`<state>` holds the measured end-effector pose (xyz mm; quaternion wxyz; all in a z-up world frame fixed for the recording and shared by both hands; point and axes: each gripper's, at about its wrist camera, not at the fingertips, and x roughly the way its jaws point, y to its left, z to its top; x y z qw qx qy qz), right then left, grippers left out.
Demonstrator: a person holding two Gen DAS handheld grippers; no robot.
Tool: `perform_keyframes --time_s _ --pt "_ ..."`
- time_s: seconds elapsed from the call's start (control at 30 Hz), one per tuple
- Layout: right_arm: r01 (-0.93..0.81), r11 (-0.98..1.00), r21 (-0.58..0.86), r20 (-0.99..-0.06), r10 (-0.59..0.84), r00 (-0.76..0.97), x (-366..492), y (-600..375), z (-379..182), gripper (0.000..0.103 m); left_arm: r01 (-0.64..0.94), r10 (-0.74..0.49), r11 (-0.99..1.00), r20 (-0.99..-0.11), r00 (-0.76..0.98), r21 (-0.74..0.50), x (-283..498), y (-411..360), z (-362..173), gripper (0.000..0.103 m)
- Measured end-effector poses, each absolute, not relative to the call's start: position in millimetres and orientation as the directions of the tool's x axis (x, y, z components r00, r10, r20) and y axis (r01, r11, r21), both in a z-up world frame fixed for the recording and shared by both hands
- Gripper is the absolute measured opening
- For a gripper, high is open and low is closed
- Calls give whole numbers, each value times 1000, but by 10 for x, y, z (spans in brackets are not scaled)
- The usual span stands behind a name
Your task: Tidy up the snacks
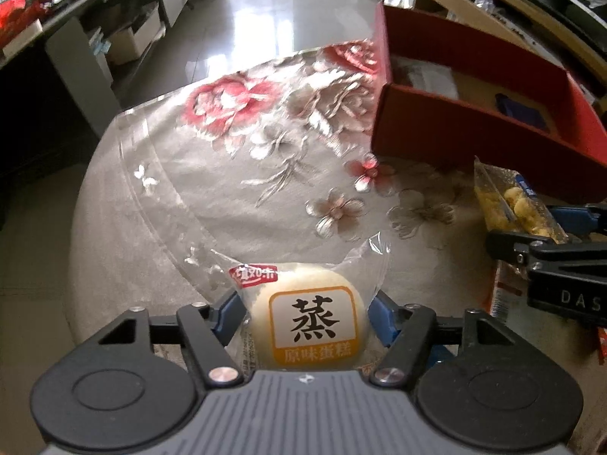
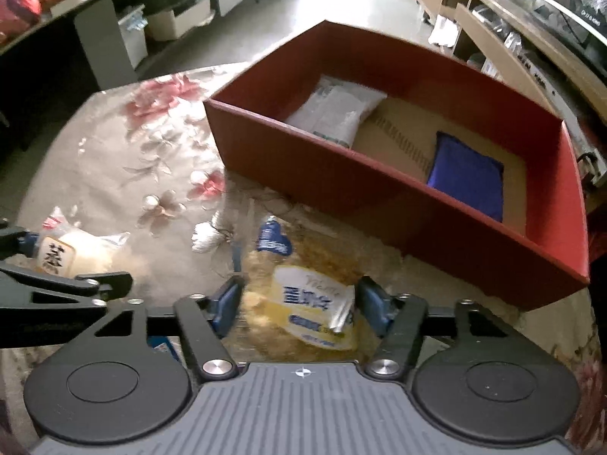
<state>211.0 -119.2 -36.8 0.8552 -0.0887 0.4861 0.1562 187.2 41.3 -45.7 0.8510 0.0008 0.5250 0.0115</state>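
1. Judging by its look, the steamed cake [image 1: 311, 314] in your left gripper [image 1: 307, 316] is light, soft and easily squashed, and its clear wrapper is slick. Your blue pads [image 1: 227, 313] sit against its two sides at its widest part, which is the place to hold it; keep the squeeze gentle.
2. Your left gripper is closed about halfway on the cake, low over the floral tablecloth [image 1: 235, 174] and pointing steeply down, with the red box [image 1: 466, 132] ahead to the right.
3. Your right gripper [image 2: 299, 305] brackets a clear bag of yellow snacks [image 2: 303, 295] with a white and blue label. The bag lies on the cloth just in front of the red box [image 2: 379, 185].
4. That bag looks light and crinkly, with loose, brittle pieces inside; it will sag and slide, so take it across the middle.
5. The right jaws stand partly closed around the bag. The view is blurred, so you cannot tell whether the pads [image 2: 373, 303] are pressing on it.
6. A white packet [image 2: 337, 113] and a blue packet [image 2: 468, 174] already lie in the box, well apart.
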Motion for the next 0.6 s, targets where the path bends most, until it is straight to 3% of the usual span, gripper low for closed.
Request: perform_keyframes --time_s 0.27,0.6 --pt "-350 936 27 -847 207 490 2096 -1270 -293 55 -2 4 1000 -882 472 3 1851 356 -357 70" --pt "-310 942 126 -798 282 533 2013 -1520 6 53 1 -64 997 -862 503 -74 1849 372 -135 70"
